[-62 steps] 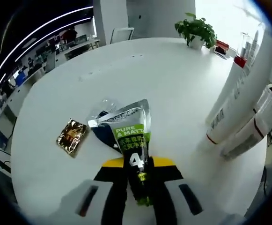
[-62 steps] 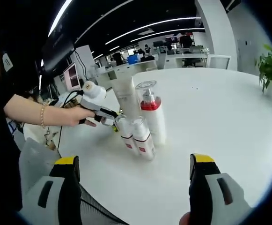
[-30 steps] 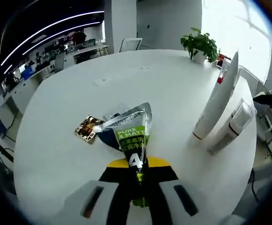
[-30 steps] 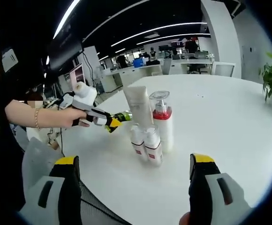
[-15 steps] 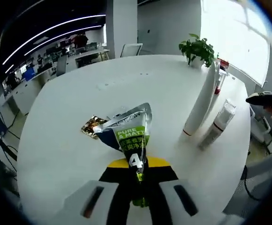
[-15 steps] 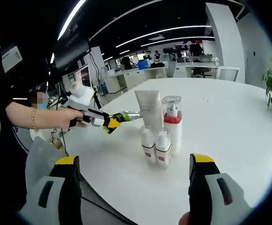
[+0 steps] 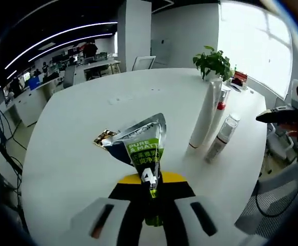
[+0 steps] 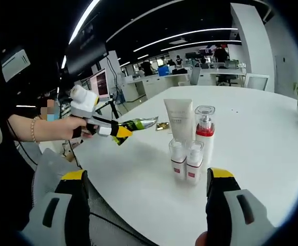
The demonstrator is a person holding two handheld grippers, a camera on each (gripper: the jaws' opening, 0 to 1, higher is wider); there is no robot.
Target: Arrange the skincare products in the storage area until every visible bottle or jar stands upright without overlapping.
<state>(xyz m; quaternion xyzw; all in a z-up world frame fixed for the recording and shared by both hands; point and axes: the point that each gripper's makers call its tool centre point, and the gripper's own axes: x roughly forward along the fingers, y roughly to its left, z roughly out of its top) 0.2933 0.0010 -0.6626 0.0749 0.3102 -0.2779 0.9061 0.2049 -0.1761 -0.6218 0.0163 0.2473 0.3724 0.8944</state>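
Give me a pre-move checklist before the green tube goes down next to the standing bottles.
1. Left gripper shut on the green tube: ok, held clear above the table.
2. Right gripper free: ok, jaws wide apart with nothing between them.
3. Group upright: ok, the white tube, pump bottle and two small bottles all stand.
4. Bare table beside the group for the tube: ok.
5. Gold packet lying flat on the table, apart from the group: not ok if it counts as a product.
6. Tube able to stand on its cap: cannot tell.
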